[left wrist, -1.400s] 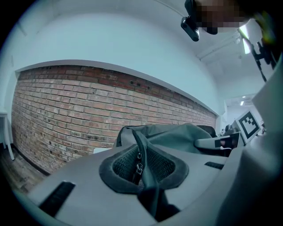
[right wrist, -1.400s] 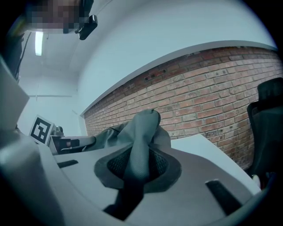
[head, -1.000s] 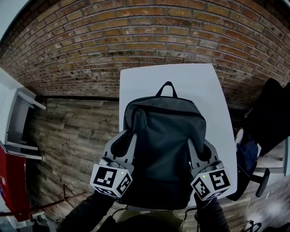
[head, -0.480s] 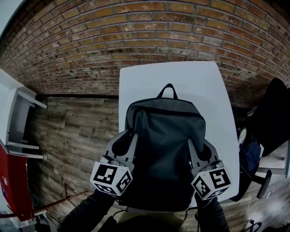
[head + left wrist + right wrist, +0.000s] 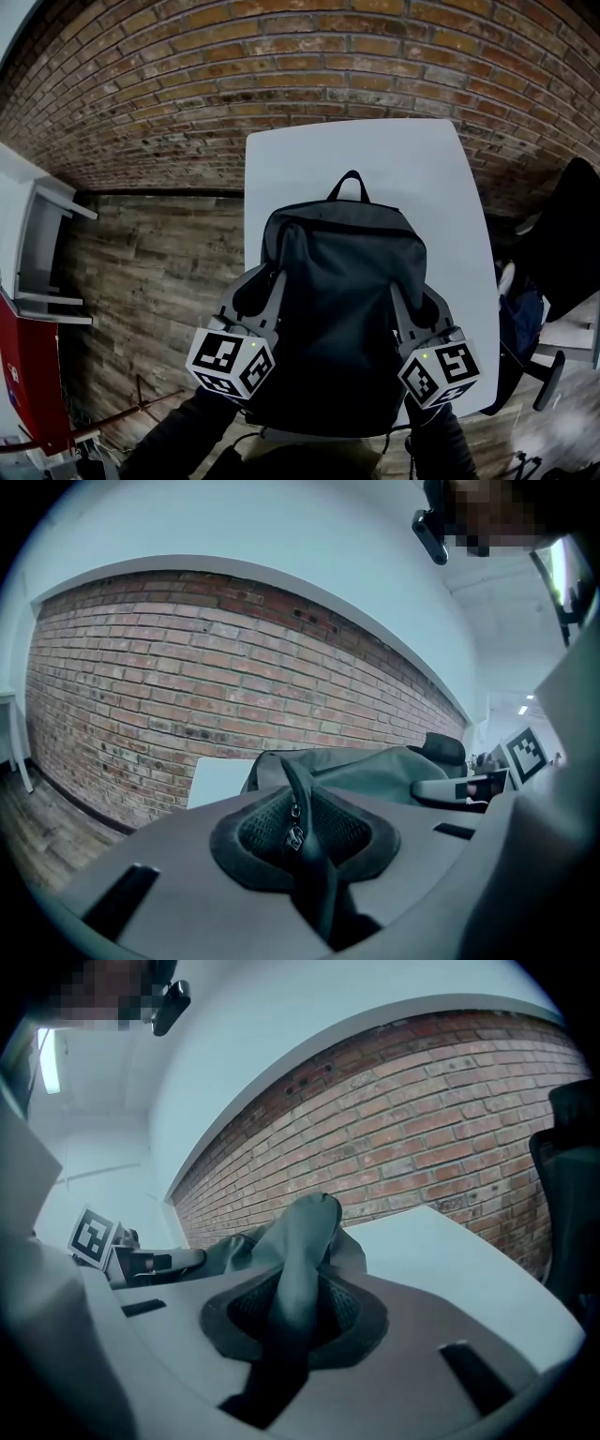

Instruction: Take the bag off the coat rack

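Bag: the dark grey bag point(image 5: 342, 309) is hanging between the two grippers, front face up toward the head camera; its top handle point(image 5: 349, 183) is pointing at the brick wall point(image 5: 234, 84)

Bag's place: it is covering the near half of the white table point(image 5: 300, 169), with its lower end reaching past the table's near edge; whether it is touching the tabletop cannot be told from these views

Left gripper: the left gripper point(image 5: 265, 289) is gripping the bag's left side; in its own view point(image 5: 305, 841) the jaws are pinching a dark strap or seam, with a small zip pull point(image 5: 295, 834) showing in the gap

Right gripper: the right gripper point(image 5: 406, 305) is gripping the bag's right side; in its own view point(image 5: 295, 1321) the jaws are squeezing a thick fold of grey fabric that is rising between them

Surroundings: a wooden floor point(image 5: 150, 272) is showing left of the table; a dark shape at the right edge, probably a chair point(image 5: 562, 234), is standing just beside the table
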Demonstrator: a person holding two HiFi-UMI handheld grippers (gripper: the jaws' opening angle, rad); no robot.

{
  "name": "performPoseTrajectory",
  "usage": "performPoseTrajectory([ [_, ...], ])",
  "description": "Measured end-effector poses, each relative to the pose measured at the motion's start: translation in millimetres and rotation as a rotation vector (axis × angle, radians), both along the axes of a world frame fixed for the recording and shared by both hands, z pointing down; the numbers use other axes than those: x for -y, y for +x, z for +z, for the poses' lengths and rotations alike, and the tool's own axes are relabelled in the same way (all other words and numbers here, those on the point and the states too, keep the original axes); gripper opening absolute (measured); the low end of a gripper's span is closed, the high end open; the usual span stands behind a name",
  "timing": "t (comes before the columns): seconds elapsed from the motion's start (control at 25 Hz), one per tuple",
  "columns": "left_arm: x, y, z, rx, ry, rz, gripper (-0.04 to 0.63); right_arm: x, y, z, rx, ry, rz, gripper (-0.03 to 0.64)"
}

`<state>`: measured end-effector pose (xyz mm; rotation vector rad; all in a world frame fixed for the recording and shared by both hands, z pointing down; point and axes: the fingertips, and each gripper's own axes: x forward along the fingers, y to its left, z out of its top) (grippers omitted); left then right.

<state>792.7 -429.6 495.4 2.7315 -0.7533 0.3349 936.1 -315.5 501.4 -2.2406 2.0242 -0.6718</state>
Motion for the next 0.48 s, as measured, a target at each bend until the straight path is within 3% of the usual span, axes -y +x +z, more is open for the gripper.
performPoseTrajectory([
  [0.48, 11, 5, 20, 0.018, -0.060, 0.001, 0.072, 7, 6, 18, 0.031, -0.045, 0.007, 0.044],
])
